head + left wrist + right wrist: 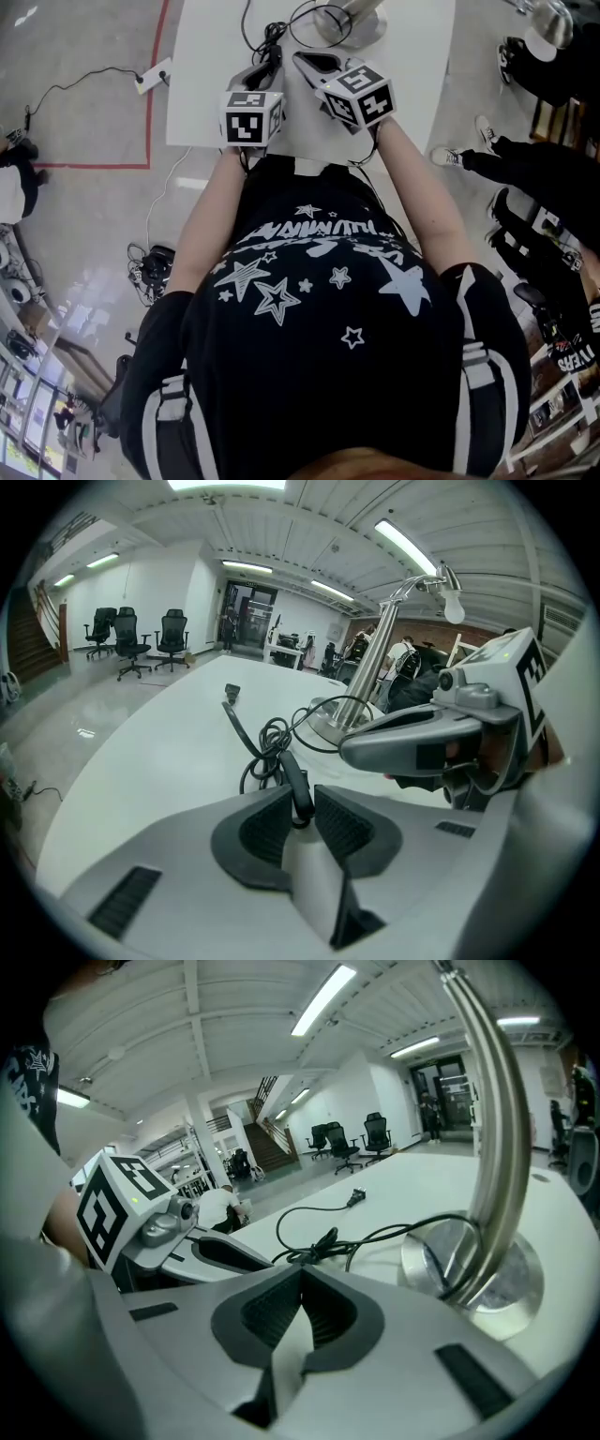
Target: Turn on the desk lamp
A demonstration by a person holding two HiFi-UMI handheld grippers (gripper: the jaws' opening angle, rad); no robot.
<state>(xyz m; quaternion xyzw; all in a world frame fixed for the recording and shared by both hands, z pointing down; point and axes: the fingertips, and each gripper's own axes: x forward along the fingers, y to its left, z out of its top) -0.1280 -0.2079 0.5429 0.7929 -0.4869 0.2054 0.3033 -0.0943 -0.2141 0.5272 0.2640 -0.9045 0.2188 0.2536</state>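
Observation:
The desk lamp has a round metal base (352, 19) at the far side of the white table (211, 84). Its steel pole (492, 1147) rises close on the right in the right gripper view. A black cord (267, 742) lies coiled in front of the base (342, 719). On that cord is a black inline switch (296, 785), and my left gripper (302, 797) is shut on it, the pads touching both its sides. My right gripper (300, 1271) hovers just right of the left one, jaws shut with nothing between them. Its tip (302, 58) points at the cord coil.
The cord's plug (232, 692) lies loose farther out on the table. A power strip (150, 77) sits on the floor left of the table, by a red tape line (150, 112). People in black (544, 169) stand at the right. Office chairs (131, 635) stand far off.

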